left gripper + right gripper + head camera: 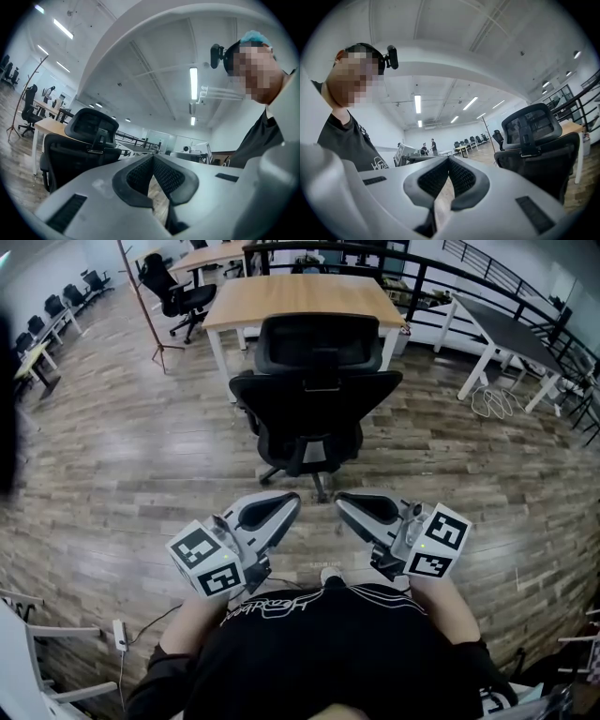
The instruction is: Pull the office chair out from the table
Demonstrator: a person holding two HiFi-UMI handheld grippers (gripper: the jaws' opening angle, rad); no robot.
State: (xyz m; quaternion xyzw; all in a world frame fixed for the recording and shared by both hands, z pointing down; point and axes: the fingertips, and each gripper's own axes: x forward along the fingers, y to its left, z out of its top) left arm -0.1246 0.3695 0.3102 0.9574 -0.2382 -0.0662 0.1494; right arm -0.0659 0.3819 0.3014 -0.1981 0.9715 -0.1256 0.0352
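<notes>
The black office chair (314,399) stands with its back toward me, just in front of the wooden table (300,298). Its seat is outside the table's edge. My left gripper (292,499) and right gripper (341,502) hang side by side close to my body, a short way from the chair's wheeled base. Neither touches the chair. Both are shut with nothing between the pads. The chair shows at the left of the left gripper view (77,145), beyond the left gripper (153,157). It shows at the right of the right gripper view (539,150), beside the right gripper (448,160).
A second black chair (174,292) and a thin coat stand (148,315) are at the back left. A dark-topped table with white legs (511,334), a black railing (487,282) and a coiled cable (494,401) are at the right. A power strip (119,634) lies on the wooden floor near my left.
</notes>
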